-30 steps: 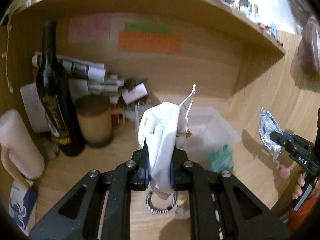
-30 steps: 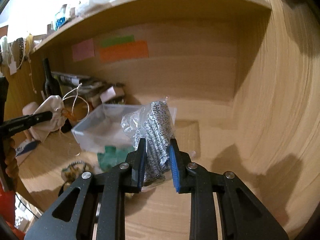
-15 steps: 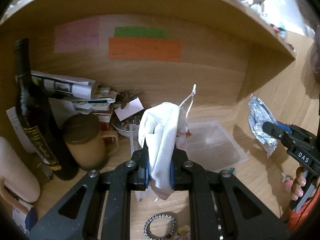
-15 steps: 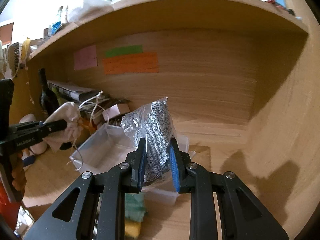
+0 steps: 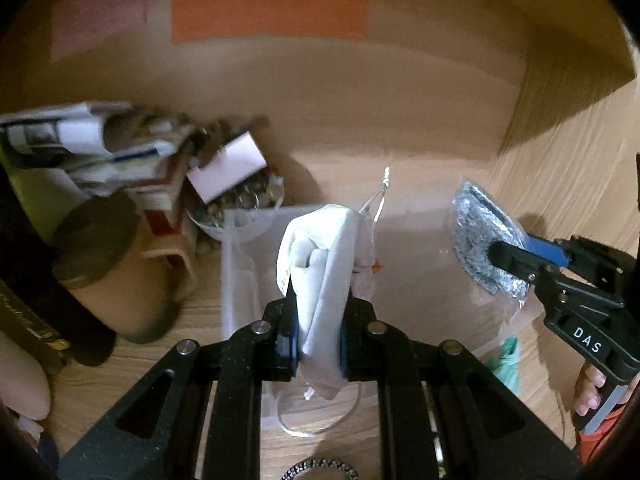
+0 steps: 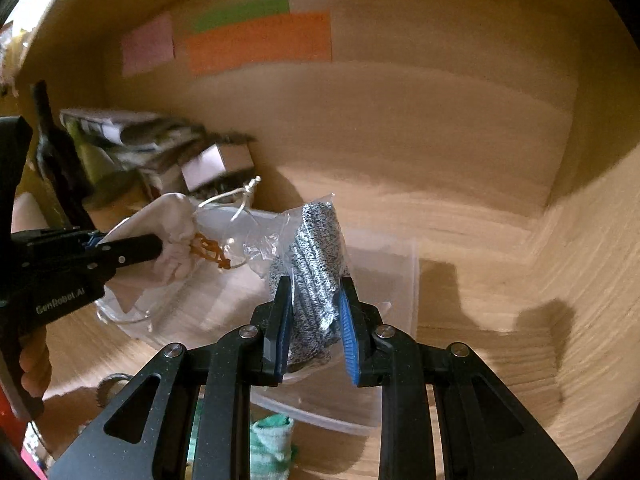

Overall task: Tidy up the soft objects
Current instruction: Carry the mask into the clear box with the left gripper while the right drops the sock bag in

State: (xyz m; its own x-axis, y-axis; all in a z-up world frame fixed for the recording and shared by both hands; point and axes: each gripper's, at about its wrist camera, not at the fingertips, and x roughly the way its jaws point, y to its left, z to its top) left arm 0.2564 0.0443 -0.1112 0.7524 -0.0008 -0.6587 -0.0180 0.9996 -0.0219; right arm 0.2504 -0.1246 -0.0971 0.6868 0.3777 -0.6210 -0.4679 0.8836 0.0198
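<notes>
We see a light wooden desk surface [image 6: 460,236] set into a wooden alcove, with three paper notes taped to its back wall: one pink [image 6: 148,42], one green [image 6: 244,10], one orange [image 6: 260,40]. One clear plastic bin [image 6: 404,276] sits on the desk, and both grippers hover above it. Our left gripper [image 5: 316,320] pinches a white drawstring cloth pouch [image 5: 324,264] between its blue-padded fingers, its cord dangling over the bin's near left part. Our right gripper [image 6: 314,316] clamps a grey-and-white speckled knit item sealed in a clear plastic bag [image 6: 314,264], held over the bin's near edge. Each view shows the other gripper from the side with its load. Only the left wrist view shows one brown lidded mug [image 5: 108,264], one small bowl of trinkets [image 5: 236,212] touching the bin's far left corner, and one beaded bracelet [image 5: 320,468] on the desk below the gripper. Only the right wrist view shows the neck of one dark bottle [image 6: 48,136] at the left wall. Both views show a blurred stack of papers and boxes [image 5: 92,148] at the back left, and one green knit item [image 6: 272,440] lying on the desk just outside the bin's near side.
</notes>
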